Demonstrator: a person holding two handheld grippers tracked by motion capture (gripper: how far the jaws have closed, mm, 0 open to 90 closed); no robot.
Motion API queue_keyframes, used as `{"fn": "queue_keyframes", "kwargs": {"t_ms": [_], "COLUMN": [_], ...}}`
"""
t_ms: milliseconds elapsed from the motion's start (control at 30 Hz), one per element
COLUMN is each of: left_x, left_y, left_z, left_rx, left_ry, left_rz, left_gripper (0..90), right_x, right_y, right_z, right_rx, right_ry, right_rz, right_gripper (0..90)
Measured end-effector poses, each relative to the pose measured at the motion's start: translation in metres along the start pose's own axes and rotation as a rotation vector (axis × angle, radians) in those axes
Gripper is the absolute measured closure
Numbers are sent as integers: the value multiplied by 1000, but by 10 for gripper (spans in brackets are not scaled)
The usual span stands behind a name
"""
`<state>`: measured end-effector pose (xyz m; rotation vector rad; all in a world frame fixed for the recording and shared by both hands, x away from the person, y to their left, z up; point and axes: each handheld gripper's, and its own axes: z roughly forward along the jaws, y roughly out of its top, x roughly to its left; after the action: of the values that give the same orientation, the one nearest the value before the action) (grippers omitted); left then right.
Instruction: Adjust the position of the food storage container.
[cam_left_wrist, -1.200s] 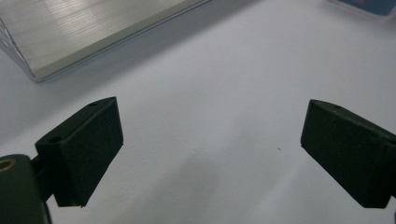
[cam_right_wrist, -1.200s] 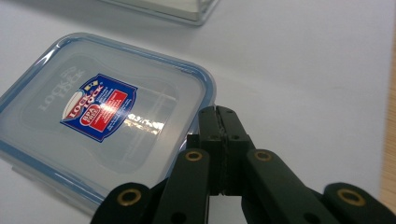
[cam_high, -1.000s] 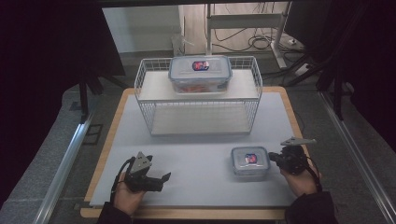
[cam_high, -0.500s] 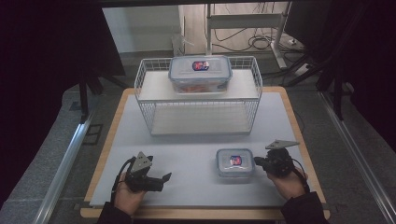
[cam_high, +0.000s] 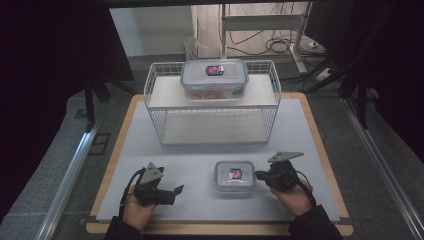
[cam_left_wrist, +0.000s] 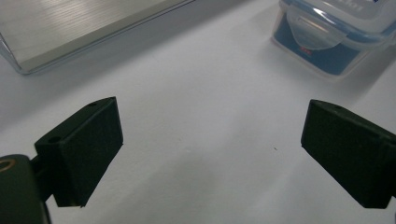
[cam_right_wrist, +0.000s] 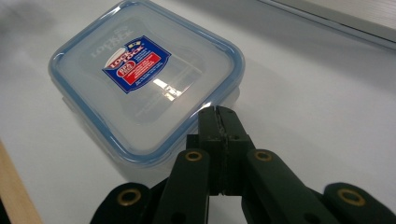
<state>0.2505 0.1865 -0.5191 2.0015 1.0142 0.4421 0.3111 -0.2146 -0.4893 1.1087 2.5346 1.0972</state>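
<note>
**Boxes on the surface: two, with two tools beside them**

Boxes number two, both clear plastic with a blue-rimmed lid and a red and blue label. The small box (cam_high: 235, 177) lies flat on the white surface (cam_high: 200, 155), near its front edge and between the two hands. The large box (cam_high: 214, 80) sits on top of the one wire rack (cam_high: 212, 107) at the back, well apart from the small one.

Tools number two as well, one in each hand. The right tool (cam_high: 260, 175) has its jaws pressed fully together with nothing between them; in the right gripper view its closed tip (cam_right_wrist: 218, 122) rests against the near rim of the small box (cam_right_wrist: 144, 84), at the lid's edge. The left tool (cam_high: 176, 190) stands wide open and holds nothing; in the left gripper view its two black jaws are far apart over bare surface, with the small box (cam_left_wrist: 336, 35) ahead and to one side, clear of them. One grey three-cornered plate tops each tool.
</note>
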Motion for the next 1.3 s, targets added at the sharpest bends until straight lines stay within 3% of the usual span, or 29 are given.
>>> {"fn": "queue_keyframes", "kwargs": {"t_ms": [533, 633, 867, 1300], "left_x": [-1, -1, 0, 1], "left_y": [0, 0, 1, 0], "left_z": [2, 1, -2, -2], "left_rx": [17, 17, 20, 41], "left_ry": [-5, -6, -15, -10], "left_rz": [8, 6, -1, 21], "left_gripper": [57, 58, 79, 81], "right_x": [24, 21, 13, 1], "right_y": [14, 13, 10, 1], "right_z": [25, 26, 19, 11], "right_rx": [-19, -8, -18, -39], "right_ry": [65, 70, 18, 10], "right_rz": [-46, -52, -97, -149], "right_gripper": [899, 883, 710, 338]}}
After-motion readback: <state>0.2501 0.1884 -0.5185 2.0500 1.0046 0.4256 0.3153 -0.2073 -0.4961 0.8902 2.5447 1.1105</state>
